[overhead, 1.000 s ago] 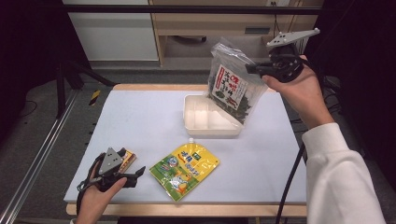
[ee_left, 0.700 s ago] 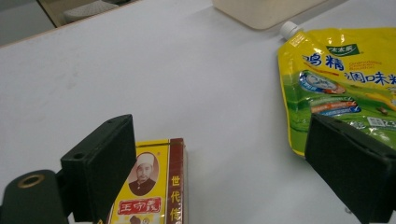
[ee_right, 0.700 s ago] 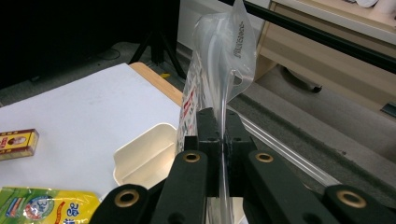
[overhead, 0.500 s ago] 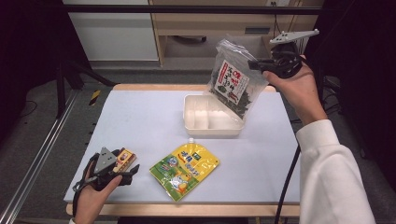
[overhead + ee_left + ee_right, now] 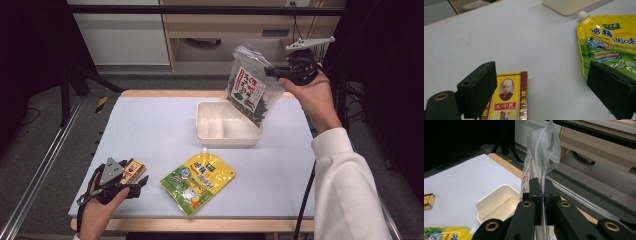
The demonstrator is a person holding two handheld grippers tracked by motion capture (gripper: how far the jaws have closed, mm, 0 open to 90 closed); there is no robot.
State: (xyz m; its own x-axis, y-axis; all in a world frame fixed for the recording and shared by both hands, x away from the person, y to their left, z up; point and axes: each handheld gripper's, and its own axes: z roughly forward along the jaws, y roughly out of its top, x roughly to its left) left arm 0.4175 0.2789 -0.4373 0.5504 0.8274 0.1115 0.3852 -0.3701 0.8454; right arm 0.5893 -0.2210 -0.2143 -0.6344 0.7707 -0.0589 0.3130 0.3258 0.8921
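A clear bag of dark dried seaweed (image 5: 250, 92) with a red and white label hangs tilted above the back right of the cream two-compartment tray (image 5: 227, 137). My right gripper (image 5: 272, 72) is shut on the bag's top edge. The right gripper view shows the right gripper (image 5: 541, 192) pinching the plastic of the bag (image 5: 544, 152), with the tray (image 5: 496, 202) below. At the table's front left my left gripper (image 5: 137, 182) stands open, low over the table. A small yellow and red box (image 5: 509, 102) lies between its jaws, close to the left jaw of that gripper (image 5: 544, 92).
A yellow spouted pouch (image 5: 198, 181) lies flat on the white table (image 5: 150, 125) in front of the tray; in the left gripper view the pouch (image 5: 609, 42) sits behind the right jaw. Beyond the table stand a wooden cabinet (image 5: 225, 30) and a black stand (image 5: 67, 85).
My right hand has sunk slightly with the bag, bringing it closer to the tray. The left hand has hardly moved.
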